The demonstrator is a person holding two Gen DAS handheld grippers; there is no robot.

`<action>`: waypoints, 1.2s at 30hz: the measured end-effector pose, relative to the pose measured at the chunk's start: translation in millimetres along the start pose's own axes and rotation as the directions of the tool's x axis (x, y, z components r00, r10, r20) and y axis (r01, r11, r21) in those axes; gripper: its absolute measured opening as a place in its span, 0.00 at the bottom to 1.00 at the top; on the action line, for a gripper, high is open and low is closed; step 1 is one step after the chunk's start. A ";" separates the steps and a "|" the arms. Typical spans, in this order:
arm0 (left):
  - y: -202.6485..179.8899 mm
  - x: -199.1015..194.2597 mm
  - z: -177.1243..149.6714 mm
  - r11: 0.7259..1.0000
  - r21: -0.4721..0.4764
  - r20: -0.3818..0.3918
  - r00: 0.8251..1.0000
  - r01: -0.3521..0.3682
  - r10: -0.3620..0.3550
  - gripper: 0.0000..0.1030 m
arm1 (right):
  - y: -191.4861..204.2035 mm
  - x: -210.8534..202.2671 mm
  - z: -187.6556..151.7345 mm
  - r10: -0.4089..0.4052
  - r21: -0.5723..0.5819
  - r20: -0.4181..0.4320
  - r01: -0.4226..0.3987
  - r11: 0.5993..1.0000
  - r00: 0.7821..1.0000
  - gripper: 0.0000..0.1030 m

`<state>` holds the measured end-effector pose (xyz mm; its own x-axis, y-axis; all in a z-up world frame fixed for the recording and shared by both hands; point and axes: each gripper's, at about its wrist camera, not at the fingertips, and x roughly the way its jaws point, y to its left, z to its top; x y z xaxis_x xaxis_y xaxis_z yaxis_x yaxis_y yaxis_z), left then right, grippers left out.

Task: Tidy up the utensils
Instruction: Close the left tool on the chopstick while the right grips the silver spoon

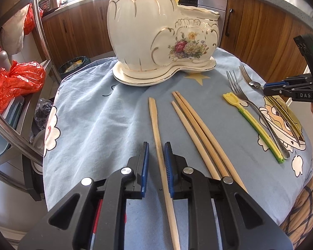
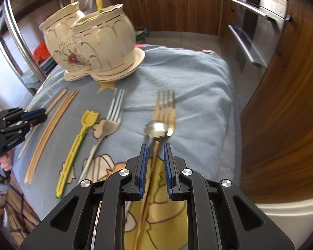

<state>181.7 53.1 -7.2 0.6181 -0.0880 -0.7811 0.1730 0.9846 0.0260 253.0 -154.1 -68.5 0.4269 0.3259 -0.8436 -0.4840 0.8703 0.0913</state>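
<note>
- Left wrist view: left claw (image 1: 156,162) is sitting slightly open astride 1 chopstick (image 1: 159,145) on the worktop (image 1: 106,116); it is risking a skewed pinch.
- Right claw (image 2: 154,162) is likewise slightly open around the gold fork (image 2: 163,112) and spoon (image 2: 156,129); it is risking grabbing both.

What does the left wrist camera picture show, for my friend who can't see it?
The left gripper has its jaws around a single wooden chopstick lying on a blue cartoon cloth. Beside it lie three more chopsticks, a yellow plastic utensil and two forks. Behind them stands a white flowered ceramic holder.
</note>
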 end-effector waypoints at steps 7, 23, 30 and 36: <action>-1.0 1.6 2.3 1.000 0.006 -0.010 1.000 0.000 0.000 0.16 | 16.9 10.3 3.6 -0.080 -0.087 -0.031 0.077 0.993 0.996 0.23; -1.3 2.2 1.9 1.000 0.011 -0.004 1.000 -0.006 0.006 0.16 | 33.9 -8.0 -6.1 -0.080 -0.085 0.001 0.080 0.993 0.997 0.23; -1.1 4.9 8.1 0.999 0.035 -0.050 0.999 0.002 -0.001 0.16 | 32.5 -1.4 -3.6 -0.075 -0.043 -0.041 0.073 0.996 0.996 0.22; 3.8 10.5 23.3 0.996 0.067 -0.167 0.985 0.060 -0.048 0.16 | 29.5 4.8 9.5 -0.070 -0.037 -0.114 0.066 0.997 0.991 0.22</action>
<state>206.7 52.4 -0.7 0.4724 -0.1091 -0.8746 0.2610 0.9651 0.0206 248.0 -123.3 -64.8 0.3701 0.2201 -0.9026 -0.4826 0.8757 0.0157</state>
